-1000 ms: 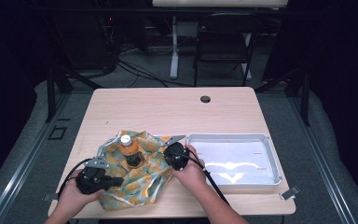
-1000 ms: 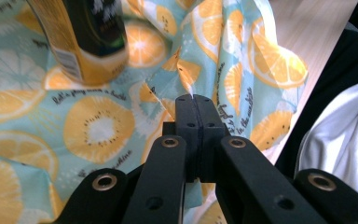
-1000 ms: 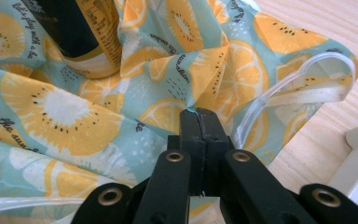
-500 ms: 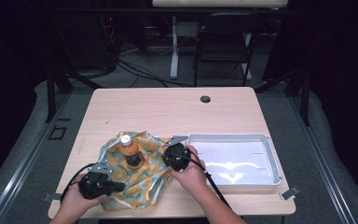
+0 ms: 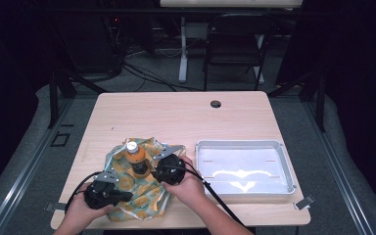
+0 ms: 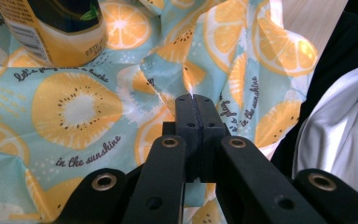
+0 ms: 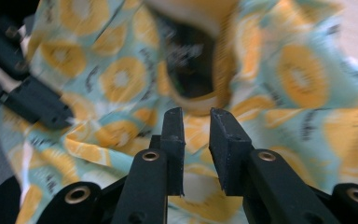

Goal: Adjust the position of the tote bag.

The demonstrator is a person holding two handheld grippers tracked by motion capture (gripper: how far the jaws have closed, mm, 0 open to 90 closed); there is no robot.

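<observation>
A cloth printed with orange slices lies crumpled on the near left of the table, and a bottle of orange drink stands upright on it. My left gripper is at the cloth's near left part. In the left gripper view its pads are pressed together on a fold of the cloth, with the bottle's base beyond. My right gripper is just right of the bottle. Its jaws have just been opening and stand slightly apart over the cloth, with nothing between them.
A shallow grey tray sits on the table to the right of the cloth. A round cable hole is near the far edge. Chairs and stands are in the dark beyond the table.
The right gripper's jaws have parted and the hand has shifted a little left, toward the bottle's base. The left gripper has drawn slightly nearer and kept its jaws shut.
</observation>
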